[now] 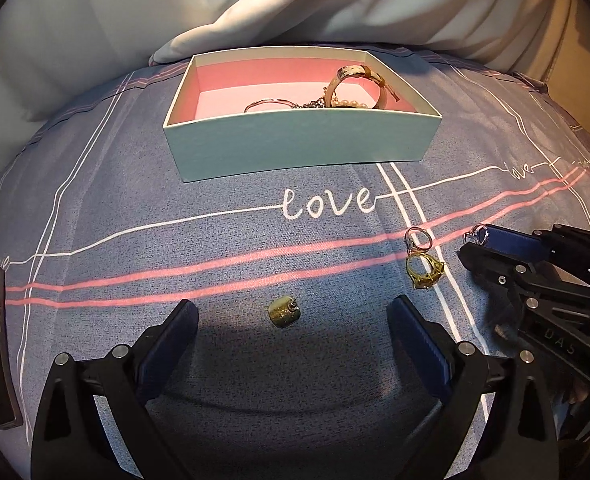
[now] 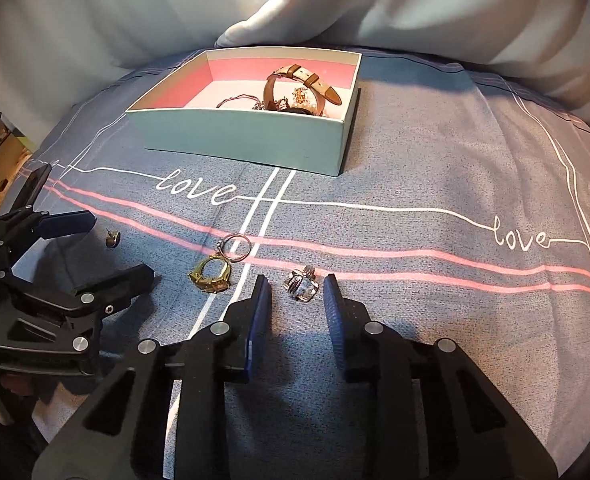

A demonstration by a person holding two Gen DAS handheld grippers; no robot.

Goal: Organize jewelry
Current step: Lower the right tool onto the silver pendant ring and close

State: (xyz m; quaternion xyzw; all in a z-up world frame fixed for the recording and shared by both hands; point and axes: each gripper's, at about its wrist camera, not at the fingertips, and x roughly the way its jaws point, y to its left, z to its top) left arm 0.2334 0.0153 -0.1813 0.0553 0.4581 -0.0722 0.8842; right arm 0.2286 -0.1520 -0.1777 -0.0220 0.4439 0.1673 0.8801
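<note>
My right tongs (image 2: 297, 294) stand partly open astride the silver stone-set ring (image 2: 301, 283), pads not yet touching it; it lies dead ahead on the blue-grey printed bedspread (image 2: 415, 168), toward its near edge. My left tongs (image 1: 293, 322) gape wide around a small gold stud earring (image 1: 284, 312), gripping nothing. The right is nearer the ring, whose destination I judge to be the pale-green pink-lined cardboard box (image 2: 239, 140) beyond.
</note>
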